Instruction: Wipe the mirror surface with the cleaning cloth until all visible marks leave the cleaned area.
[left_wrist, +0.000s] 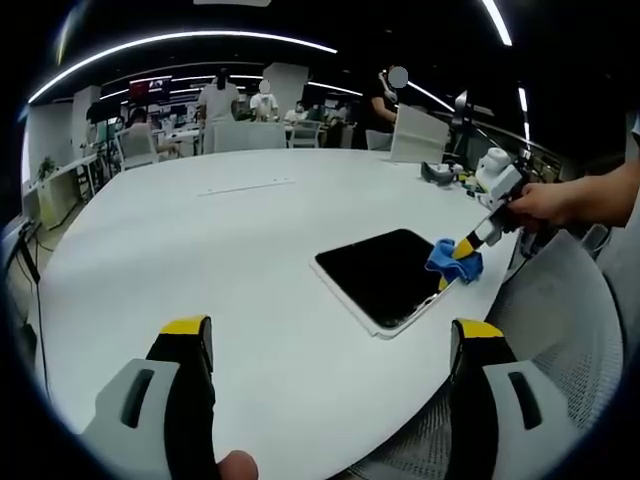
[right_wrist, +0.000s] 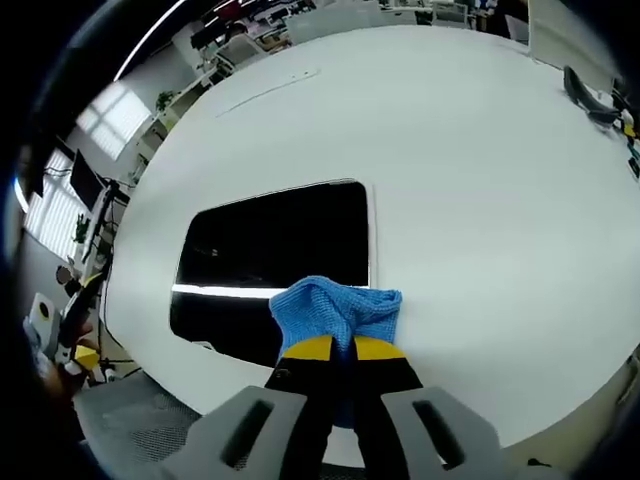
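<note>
Main risk: right gripper (right_wrist: 334, 349) has the blue cleaning cloth (right_wrist: 336, 310) pinched by a small bunch only, so drag on the glass could pull it free. The wad sits at the mirror's (right_wrist: 270, 250) edge, half over the frame; a stroke from here could run off onto the white table (right_wrist: 480, 180) and leave the middle untouched. Mirror lies flat near the table's edge, beside a mesh chair (left_wrist: 575, 300). A sideways shove could slide it toward that edge.

Pose: right gripper angled down onto the mirror, jaws closed on the cloth, person's hand (left_wrist: 545, 205) behind it in the left gripper view. Left gripper (left_wrist: 330, 345) hovers over bare table short of the mirror, jaws wide apart, holding nothing, so it isn't bracing the mirror.

Can't tell whether marks remain; glass reads dark with a ceiling-light reflection.
</note>
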